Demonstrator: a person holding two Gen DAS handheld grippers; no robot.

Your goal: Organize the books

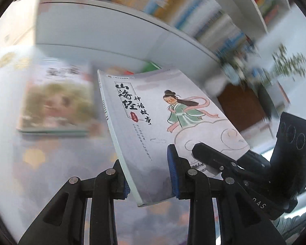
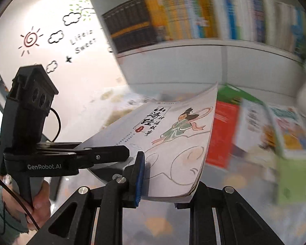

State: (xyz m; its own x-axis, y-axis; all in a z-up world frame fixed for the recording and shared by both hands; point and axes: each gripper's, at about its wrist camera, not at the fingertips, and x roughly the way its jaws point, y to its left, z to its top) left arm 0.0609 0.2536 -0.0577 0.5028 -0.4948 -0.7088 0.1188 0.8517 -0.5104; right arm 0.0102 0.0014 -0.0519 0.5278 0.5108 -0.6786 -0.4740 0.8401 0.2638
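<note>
1 thin soft-cover book (image 1: 153,122), glossy; my left gripper (image 1: 151,175) and right gripper (image 2: 163,183) both clamped on it.

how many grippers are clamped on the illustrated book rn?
2. The left gripper grips the illustrated book at its spine-side bottom corner; the right gripper grips the open-page bottom corner. Both jaws are closed on it, lifted off the table.

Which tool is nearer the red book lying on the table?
Right, though neither touches it. The right tool holds the illustrated book at its page edge, beside the red book. The left tool grips the illustrated book's spine side, farther off.
</note>
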